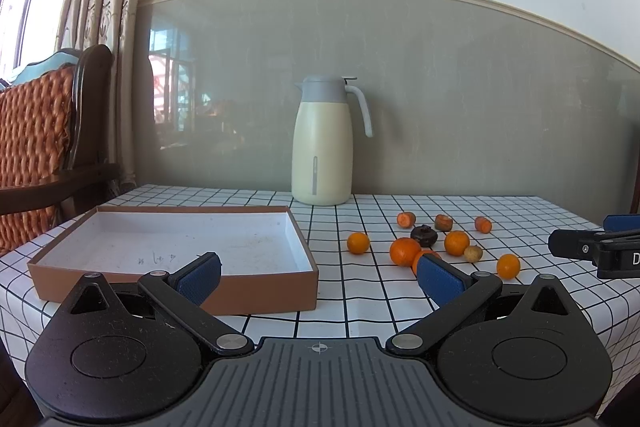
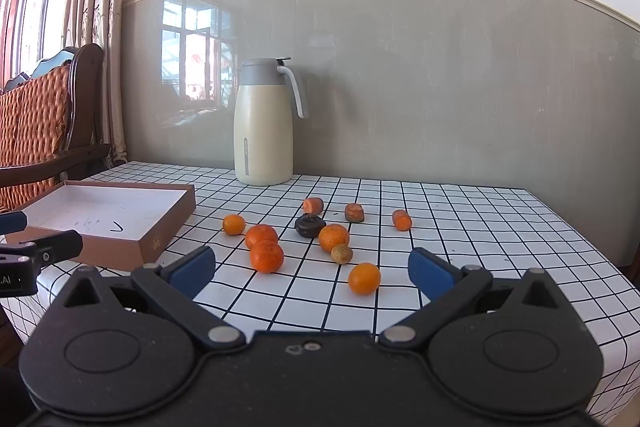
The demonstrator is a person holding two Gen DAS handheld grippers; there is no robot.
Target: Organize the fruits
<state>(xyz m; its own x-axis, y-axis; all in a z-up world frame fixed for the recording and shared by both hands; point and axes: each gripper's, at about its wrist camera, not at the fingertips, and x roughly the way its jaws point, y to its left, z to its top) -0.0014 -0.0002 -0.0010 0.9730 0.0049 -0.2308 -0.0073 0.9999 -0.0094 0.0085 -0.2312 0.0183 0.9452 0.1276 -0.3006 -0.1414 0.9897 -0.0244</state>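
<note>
Several oranges lie loose on the checked tablecloth, among them a near one (image 2: 364, 278), a pair (image 2: 267, 256) side by side, and a small one (image 1: 358, 243) nearest the box. A dark fruit (image 2: 309, 225), a small greenish-brown fruit (image 2: 341, 253) and three carrot-like orange pieces (image 2: 313, 205) lie among them. A shallow brown box (image 1: 176, 251) with a white inside stands empty at the left. My left gripper (image 1: 320, 277) is open, held above the table's front edge beside the box. My right gripper (image 2: 312, 269) is open too, short of the fruit.
A cream thermos jug (image 1: 322, 143) with a grey lid stands at the back against the grey wall. A wooden chair with an orange woven cushion (image 1: 32, 143) sits left of the table. The table (image 2: 500, 227) ends at the right and front.
</note>
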